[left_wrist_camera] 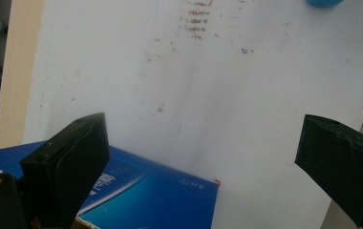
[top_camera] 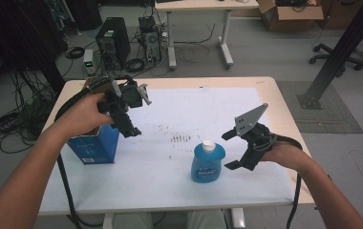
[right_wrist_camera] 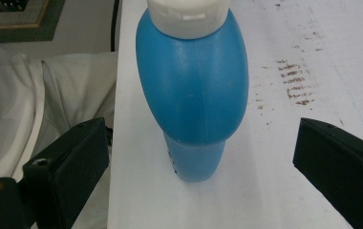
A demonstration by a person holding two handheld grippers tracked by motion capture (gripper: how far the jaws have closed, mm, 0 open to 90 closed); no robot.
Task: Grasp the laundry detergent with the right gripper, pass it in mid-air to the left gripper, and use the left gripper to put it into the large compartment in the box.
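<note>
A blue bottle [top_camera: 208,163] with a white cap stands upright near the table's front, right of centre. My right gripper [top_camera: 229,150] is open just to its right, one jaw on each side of the bottle's line and not touching it. In the right gripper view the bottle [right_wrist_camera: 194,81] stands close ahead between the spread jaws of the right gripper [right_wrist_camera: 201,133]. A blue carton [top_camera: 93,145] sits at the table's left. My left gripper [top_camera: 127,119] hangs open above its right edge. The left gripper view shows the carton [left_wrist_camera: 160,195] below the open left gripper [left_wrist_camera: 203,133] and a sliver of the bottle [left_wrist_camera: 325,2].
A white sheet [top_camera: 170,114] with dark smudges [top_camera: 180,138] covers most of the wooden table [top_camera: 284,119]. On the floor beyond are a computer tower [top_camera: 112,40], tangled cables [top_camera: 12,124], a second table [top_camera: 203,5], a cardboard box [top_camera: 289,14] and a black post [top_camera: 342,47].
</note>
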